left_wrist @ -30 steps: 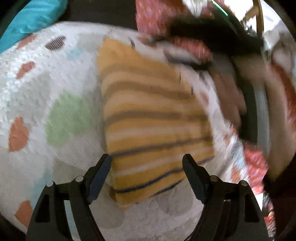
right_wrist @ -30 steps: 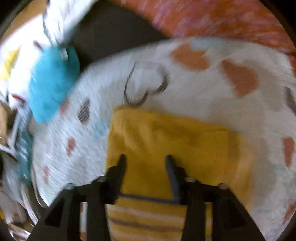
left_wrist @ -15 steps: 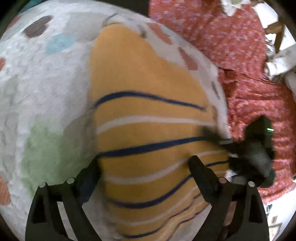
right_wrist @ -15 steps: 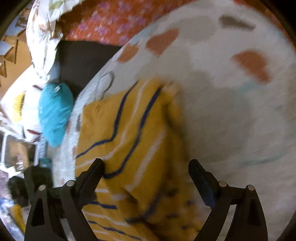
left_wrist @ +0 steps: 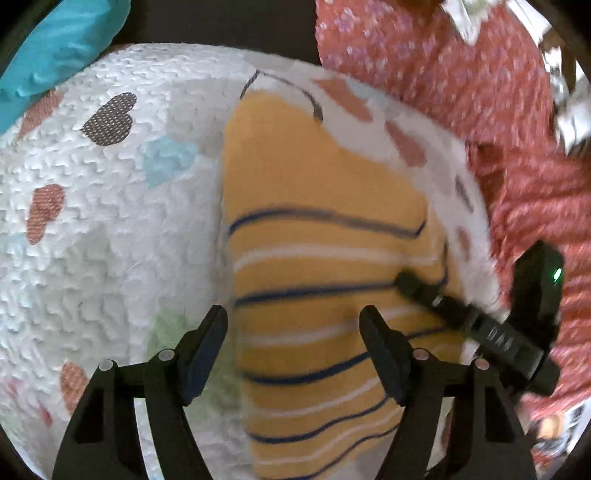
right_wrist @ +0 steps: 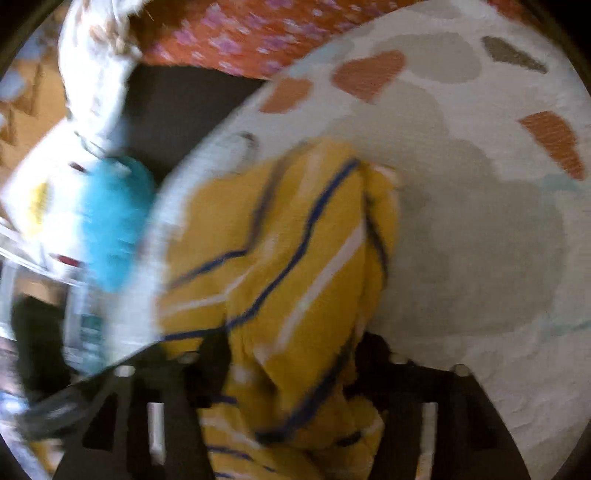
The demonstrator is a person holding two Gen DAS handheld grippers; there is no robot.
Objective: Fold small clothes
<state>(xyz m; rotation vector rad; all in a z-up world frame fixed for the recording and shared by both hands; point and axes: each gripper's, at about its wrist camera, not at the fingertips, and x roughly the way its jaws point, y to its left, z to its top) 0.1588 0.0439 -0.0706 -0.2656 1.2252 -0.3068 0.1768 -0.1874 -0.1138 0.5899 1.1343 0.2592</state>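
Note:
A yellow garment (left_wrist: pixel 317 258) with blue and white stripes lies on a white mat with coloured hearts (left_wrist: pixel 92 240). My left gripper (left_wrist: pixel 293 343) is open, its fingers straddling the garment's near part just above it. In the left wrist view my right gripper (left_wrist: pixel 410 284) reaches in from the right, its tip at the garment's right edge. In the right wrist view the garment (right_wrist: pixel 288 266) is bunched and lifted between the right gripper's fingers (right_wrist: pixel 291 354), which look shut on it; the view is blurred.
A turquoise cloth (left_wrist: pixel 55 44) lies at the mat's far left edge. A red flowered bedspread (left_wrist: pixel 480 92) lies to the right of the mat. A dark gap (left_wrist: pixel 221 26) runs behind the mat. White patterned fabric (right_wrist: pixel 96 70) lies beyond.
The right gripper went from open over the garment to closed on its edge, bunching the cloth. The left gripper pulled back a little and narrowed, still open.

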